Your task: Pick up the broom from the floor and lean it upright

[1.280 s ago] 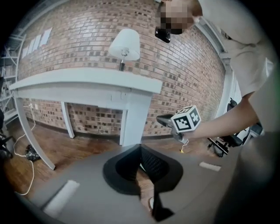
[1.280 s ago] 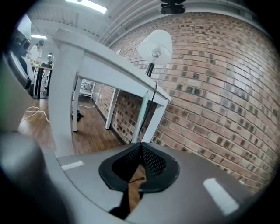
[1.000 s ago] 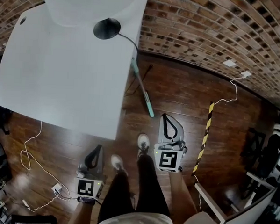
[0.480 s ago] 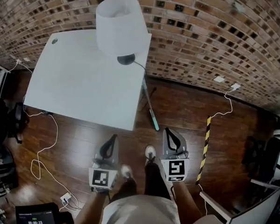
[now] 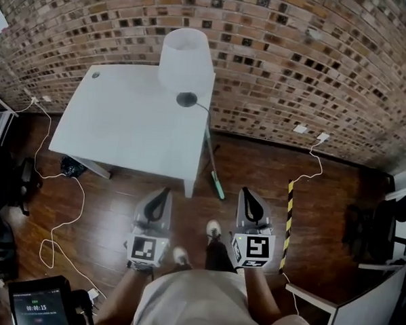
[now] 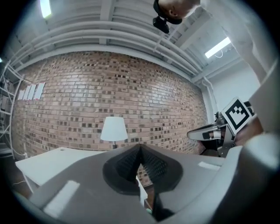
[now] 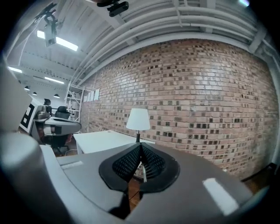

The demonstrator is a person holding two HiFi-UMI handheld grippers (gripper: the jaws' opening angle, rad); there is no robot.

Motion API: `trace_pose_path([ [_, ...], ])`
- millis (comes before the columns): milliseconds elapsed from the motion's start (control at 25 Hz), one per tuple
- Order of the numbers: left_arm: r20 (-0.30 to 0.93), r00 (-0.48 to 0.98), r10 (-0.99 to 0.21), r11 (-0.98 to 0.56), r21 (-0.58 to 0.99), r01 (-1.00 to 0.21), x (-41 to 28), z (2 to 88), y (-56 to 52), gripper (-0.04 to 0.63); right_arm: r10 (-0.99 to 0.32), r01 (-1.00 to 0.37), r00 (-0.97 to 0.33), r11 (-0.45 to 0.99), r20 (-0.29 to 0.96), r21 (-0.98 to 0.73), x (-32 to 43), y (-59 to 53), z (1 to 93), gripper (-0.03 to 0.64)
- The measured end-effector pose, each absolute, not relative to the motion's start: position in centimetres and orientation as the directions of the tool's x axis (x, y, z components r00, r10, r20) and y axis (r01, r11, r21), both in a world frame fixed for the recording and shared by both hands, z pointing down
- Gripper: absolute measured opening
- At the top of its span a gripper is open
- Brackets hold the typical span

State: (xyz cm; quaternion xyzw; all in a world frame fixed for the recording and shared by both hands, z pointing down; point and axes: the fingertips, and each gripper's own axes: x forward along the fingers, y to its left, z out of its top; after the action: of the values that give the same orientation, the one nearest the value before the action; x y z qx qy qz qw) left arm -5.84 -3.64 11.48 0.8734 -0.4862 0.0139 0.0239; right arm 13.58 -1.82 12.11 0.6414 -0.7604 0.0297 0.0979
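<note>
Rising, you've lifted left gripper [image 5: 164, 192] and right gripper [image 5: 246, 193], both closed, empty; broom [image 5: 211, 167] leans against the worktop [image 5: 130, 121], task likely done.

White table [image 5: 124, 120] by brick wall [image 5: 297, 54]; lamp [image 5: 187, 59] on it (white shade); striped bar [image 5: 288, 217] on floor [image 5: 337, 199].

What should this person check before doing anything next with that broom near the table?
1. Broom found: ok. The broom is beside the table corner, its teal end towards the person's feet.
2. Broom upright: cannot tell from above whether it leans or lies flat.
3. Tongs empty: ok. The left tongs and right tongs hold nothing.
4. Tongs open for a grab: not ok, both are shut.
5. Lamp safe: ok. The lamp stands upright on the table.
</note>
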Motion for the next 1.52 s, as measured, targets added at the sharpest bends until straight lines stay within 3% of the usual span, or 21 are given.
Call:
trace_pose_path([
  [320,0.036,0.533,-0.846,-0.533,-0.015,-0.846,-9.8,11.2,-0.1,0.000,-0.976,-0.979,-0.150,0.168,0.157,0.113,12.3,3.2,9.9,0.011],
  [600,0.046,0.543,-0.838,-0.544,-0.011,-0.839,-9.2,10.9,1.8,0.000,-0.980,-0.982,-0.136,0.153,0.147,0.111,13.2,4.7,8.9,0.011],
  [960,0.074,0.545,-0.835,-0.548,-0.018,-0.836,-8.2,11.6,3.4,0.001,-0.962,-0.969,-0.195,0.219,0.190,0.115,13.3,5.7,10.2,0.011],
  [1520,0.127,0.549,-0.826,-0.557,-0.030,-0.830,-9.1,13.8,5.3,0.000,-0.957,-0.973,-0.165,0.197,0.240,0.117,14.6,9.4,11.6,0.011],
])
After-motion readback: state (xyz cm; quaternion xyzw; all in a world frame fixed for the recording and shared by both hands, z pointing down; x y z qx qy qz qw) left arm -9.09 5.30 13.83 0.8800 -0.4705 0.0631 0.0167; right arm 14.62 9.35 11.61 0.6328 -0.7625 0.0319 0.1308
